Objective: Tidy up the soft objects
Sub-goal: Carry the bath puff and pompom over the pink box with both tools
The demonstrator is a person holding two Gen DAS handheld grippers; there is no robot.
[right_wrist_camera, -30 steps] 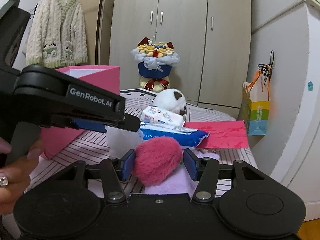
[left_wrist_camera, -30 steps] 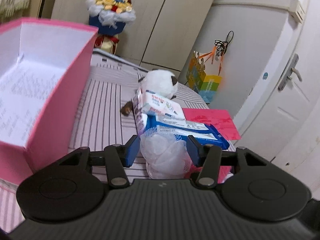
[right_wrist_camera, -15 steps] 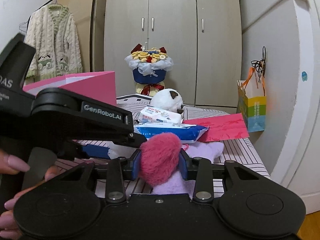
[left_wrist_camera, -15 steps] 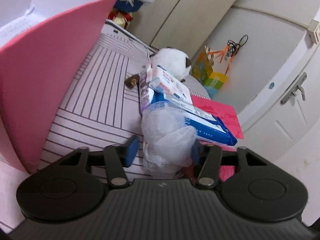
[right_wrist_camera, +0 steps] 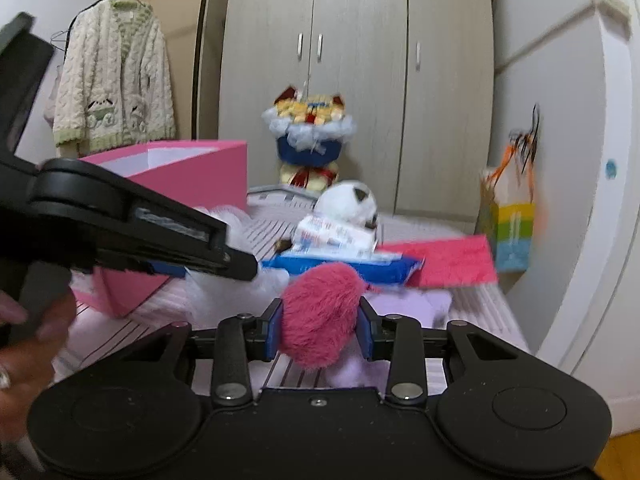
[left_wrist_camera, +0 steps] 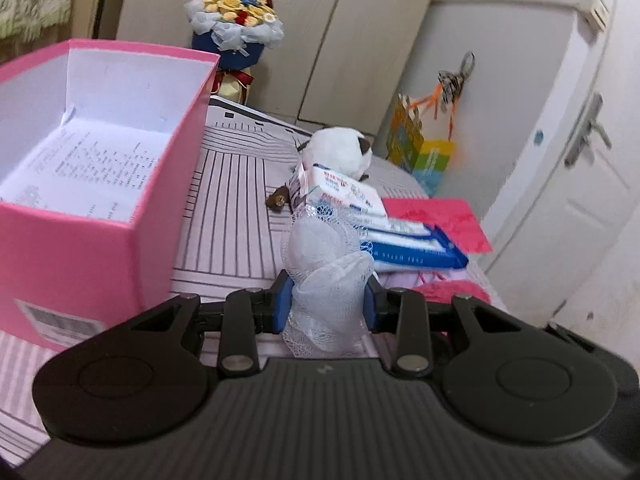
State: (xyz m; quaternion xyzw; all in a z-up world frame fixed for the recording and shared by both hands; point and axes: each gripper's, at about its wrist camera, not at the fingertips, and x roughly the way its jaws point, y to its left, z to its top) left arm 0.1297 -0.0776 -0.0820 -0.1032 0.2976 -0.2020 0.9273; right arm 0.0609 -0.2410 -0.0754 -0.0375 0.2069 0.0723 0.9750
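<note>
- The left gripper (left_wrist_camera: 327, 307), low in the middle of the left wrist view, has its jaws closing on the white mesh sponge (left_wrist_camera: 326, 280); the blue pads already press its sides. I would let the squeeze finish before lifting, since netting this loose could slip out.
- The right gripper (right_wrist_camera: 319, 330), at lower centre of the right wrist view, has its jaws clamped on the pink fluffy ball (right_wrist_camera: 318, 312), which bulges between the pads.
- The open pink box (left_wrist_camera: 132, 216) fills the left of the left wrist view and looks like the likely place to put them; I would raise each piece above its rim before moving across.
- The wipes pack (left_wrist_camera: 416, 250) and tissue packet (left_wrist_camera: 340, 192) lie just behind the sponge on the striped bed (left_wrist_camera: 228, 200), so lift straight up to avoid dragging them.
</note>
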